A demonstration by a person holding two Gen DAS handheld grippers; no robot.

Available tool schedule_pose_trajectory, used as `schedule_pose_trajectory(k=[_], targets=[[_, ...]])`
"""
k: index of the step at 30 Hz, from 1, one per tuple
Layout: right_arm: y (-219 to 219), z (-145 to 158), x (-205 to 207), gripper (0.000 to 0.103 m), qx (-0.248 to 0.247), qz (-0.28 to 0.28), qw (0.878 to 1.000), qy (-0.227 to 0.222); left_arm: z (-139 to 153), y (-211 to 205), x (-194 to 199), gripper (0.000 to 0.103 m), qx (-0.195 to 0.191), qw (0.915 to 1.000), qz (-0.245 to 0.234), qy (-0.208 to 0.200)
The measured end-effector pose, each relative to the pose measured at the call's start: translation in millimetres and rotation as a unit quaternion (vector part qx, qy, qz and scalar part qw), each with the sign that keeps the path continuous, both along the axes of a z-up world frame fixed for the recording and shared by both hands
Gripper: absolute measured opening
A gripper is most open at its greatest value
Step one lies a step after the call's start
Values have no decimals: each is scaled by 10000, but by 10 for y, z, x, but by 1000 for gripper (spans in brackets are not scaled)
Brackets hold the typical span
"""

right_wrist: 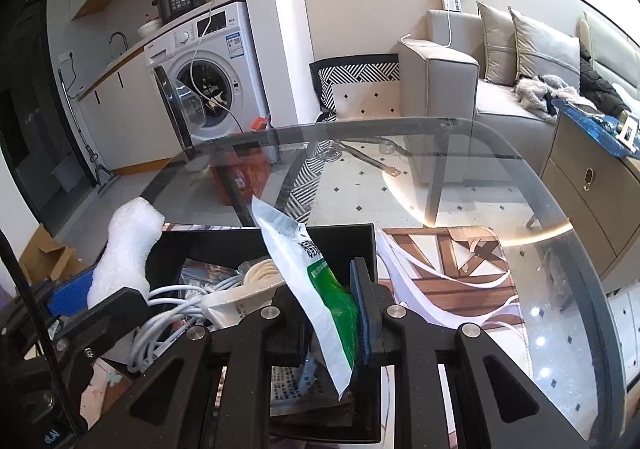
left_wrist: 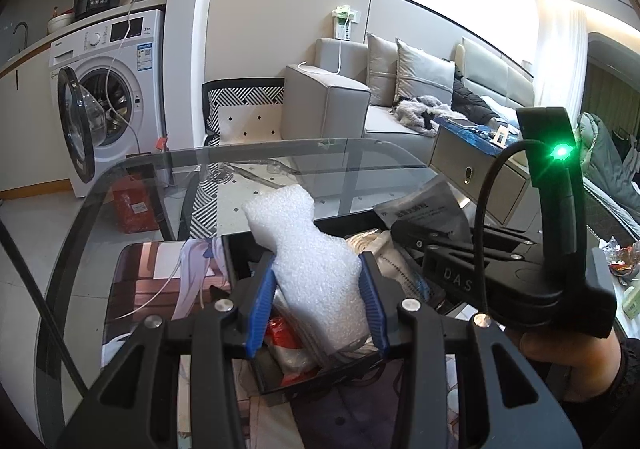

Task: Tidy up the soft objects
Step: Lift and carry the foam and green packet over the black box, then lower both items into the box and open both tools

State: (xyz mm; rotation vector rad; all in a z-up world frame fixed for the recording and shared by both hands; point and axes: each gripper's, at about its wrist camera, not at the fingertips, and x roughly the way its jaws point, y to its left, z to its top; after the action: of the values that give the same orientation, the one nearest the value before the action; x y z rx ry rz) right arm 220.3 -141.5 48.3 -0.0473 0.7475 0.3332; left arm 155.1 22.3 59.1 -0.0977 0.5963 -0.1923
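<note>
My left gripper [left_wrist: 318, 301] is shut on a white foam piece [left_wrist: 304, 249] and holds it upright above a black box [left_wrist: 280, 377]. The foam also shows at the left of the right wrist view [right_wrist: 128, 249], beside the left gripper's blue pad. My right gripper [right_wrist: 334, 313] is shut on a white and green plastic pouch [right_wrist: 316, 281] and holds it over the same black box [right_wrist: 224, 241]. The right gripper shows in the left wrist view [left_wrist: 460, 249] with a silver-grey packet [left_wrist: 424, 205] at its fingers. In the box lie white cables [right_wrist: 172, 301] and packets.
The box stands on a glass table [right_wrist: 500, 185] with a printed mat [right_wrist: 460, 273] under it. A washing machine [right_wrist: 216, 69] with its door open stands at the back left, a grey sofa [right_wrist: 460, 73] at the back right, a cabinet [right_wrist: 592, 185] at the right.
</note>
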Motion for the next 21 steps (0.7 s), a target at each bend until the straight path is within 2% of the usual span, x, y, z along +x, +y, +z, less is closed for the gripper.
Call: schedule_pose_trajectory(k=[4, 6, 8, 12, 14, 21], targets=[[51, -19, 10, 21, -137, 80, 9999, 2, -9, 42, -3, 40, 38, 9999, 71, 62], [88, -18, -4, 29, -224, 191, 9996, -1, -19, 45, -23, 40, 78, 9999, 85, 71], [92, -8, -38, 46, -262, 315, 9992, -28, -29, 50, -36, 40, 73, 9999, 92, 78], [48, 52, -175, 53, -240, 596, 9978, -179, -40, 62, -38, 40, 58, 9999, 100, 91], [9, 82, -235, 63, -213, 656, 9974, -223, -41, 70, -29, 40, 25, 9999, 97, 91], [-201, 205, -409, 82, -143, 704, 9964, -447, -62, 101, -23, 40, -16, 9999, 140, 98]])
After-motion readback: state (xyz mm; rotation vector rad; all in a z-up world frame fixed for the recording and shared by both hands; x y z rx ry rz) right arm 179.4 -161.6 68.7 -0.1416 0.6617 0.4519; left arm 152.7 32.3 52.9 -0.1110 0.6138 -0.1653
